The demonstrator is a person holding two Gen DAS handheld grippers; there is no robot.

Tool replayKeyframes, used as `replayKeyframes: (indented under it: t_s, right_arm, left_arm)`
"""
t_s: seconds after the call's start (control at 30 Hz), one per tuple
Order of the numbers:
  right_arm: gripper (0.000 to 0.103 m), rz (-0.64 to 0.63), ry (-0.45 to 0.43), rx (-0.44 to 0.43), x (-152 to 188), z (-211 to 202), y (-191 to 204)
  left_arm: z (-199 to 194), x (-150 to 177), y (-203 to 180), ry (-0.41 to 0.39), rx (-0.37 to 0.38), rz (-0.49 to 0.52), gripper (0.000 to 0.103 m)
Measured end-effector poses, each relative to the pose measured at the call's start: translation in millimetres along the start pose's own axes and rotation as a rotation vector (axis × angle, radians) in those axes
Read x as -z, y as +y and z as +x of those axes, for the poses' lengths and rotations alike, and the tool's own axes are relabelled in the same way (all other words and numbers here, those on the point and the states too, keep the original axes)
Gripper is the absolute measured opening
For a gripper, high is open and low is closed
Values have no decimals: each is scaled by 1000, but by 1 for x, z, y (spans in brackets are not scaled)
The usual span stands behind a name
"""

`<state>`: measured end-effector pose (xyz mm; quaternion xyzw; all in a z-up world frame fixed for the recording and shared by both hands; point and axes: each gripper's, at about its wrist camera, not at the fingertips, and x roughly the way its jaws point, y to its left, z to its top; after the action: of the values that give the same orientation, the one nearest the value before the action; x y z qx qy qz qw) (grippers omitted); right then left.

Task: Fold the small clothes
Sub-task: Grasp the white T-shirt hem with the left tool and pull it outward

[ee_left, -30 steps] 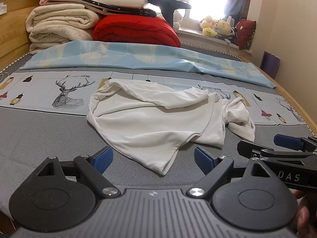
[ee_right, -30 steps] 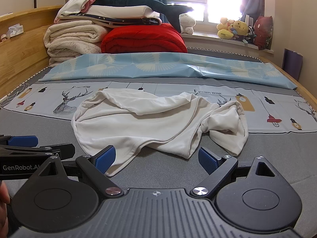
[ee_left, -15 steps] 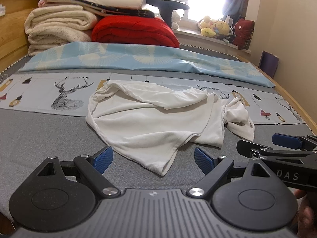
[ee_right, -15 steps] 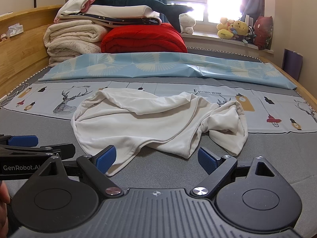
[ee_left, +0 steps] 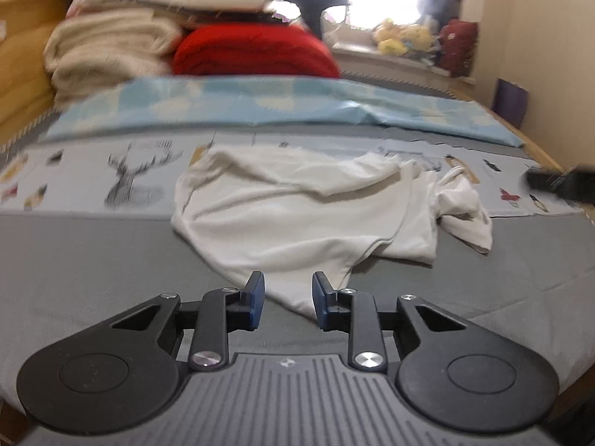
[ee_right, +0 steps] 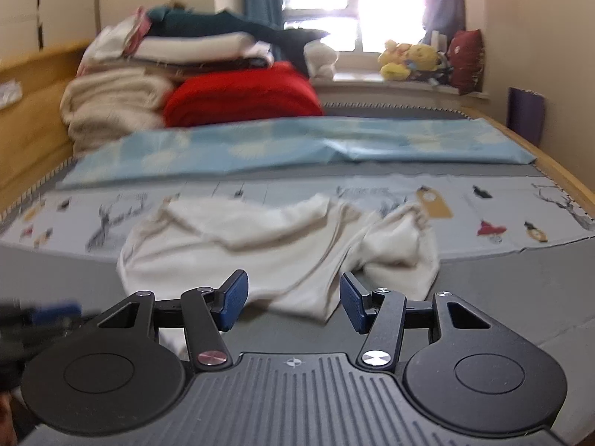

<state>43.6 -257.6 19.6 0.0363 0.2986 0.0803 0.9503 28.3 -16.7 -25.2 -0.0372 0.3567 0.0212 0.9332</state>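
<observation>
- Far left, a wooden bed frame (ee_right: 26,111) runs along the side of the bed, and a stack of folded cream blankets (ee_right: 111,107) sits against it at the head end.
- Just beside the stack lies a folded red blanket (ee_left: 253,52), with darker bedding piled on top; this part is blurred.
- A light blue sheet (ee_left: 260,106) stretches across the bed in front of the blankets, and nearer lies a printed strip with a deer drawing (ee_left: 135,178).
- The left gripper (ee_left: 288,299) hovers low over the grey bed cover (ee_left: 93,260). Its jaws are closing, with the near pointed corner of the white shirt (ee_left: 297,215) lying between the blue pads; the pads do not press the cloth yet.
- The white shirt lies crumpled in the middle of the bed, partly on the grey cover and partly on the printed strip, with a bunched sleeve to its right.
- The right gripper (ee_right: 293,303) is over the shirt's near hem, right of the other tool. Its jaws are closing too, wider apart, cloth below the gap and untouched.
- Far right, soft toys (ee_right: 409,57) sit on the window ledge.
</observation>
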Motion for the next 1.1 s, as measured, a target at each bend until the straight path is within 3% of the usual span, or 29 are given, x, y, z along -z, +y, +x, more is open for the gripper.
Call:
replayKeyframes:
  t_s: [0.2,0.3,0.43,0.6,0.7,0.77,0.8,0.83,0.87,0.97,1.1]
  right_arm:
    - [47,-1,-61,55,-17,15,-46]
    - [31,32,19,137,-4,29,-61]
    - [31,26,-50,96,-7,18,-68]
    - [35,-1,-14,82,-7,26,-73]
    - [39,-3,-4,81,-8,26,-78]
    - [41,-3,1,82,-8,24,-83]
    - [42,-6,4,84,-7,24,-86]
    - [42,-10,8,88,-7,24,-88]
    - [42,-12,10,93,-7,23,-91]
    - [42,7,25,112,-6,23,-103]
    - [42,90,47,137,-5,23,-122]
  left_arm:
    - [23,-6,13,117,14,-116,31]
    - [37,-9,7,156,24,-87,33]
    - [73,-10,-1,237,28,-133,38]
    - [120,-8,-2,306,17,-275,51]
    - [142,-4,0,329,-33,-335,51]
    - [151,-1,2,340,-53,-365,49]
    - [153,-1,2,345,-54,-369,40]
    - [154,-1,1,347,-48,-364,20]
    - [155,-1,-2,353,-36,-338,8]
    - [142,-6,-8,310,-35,-226,5]
    - [101,-22,-3,214,43,-92,4]
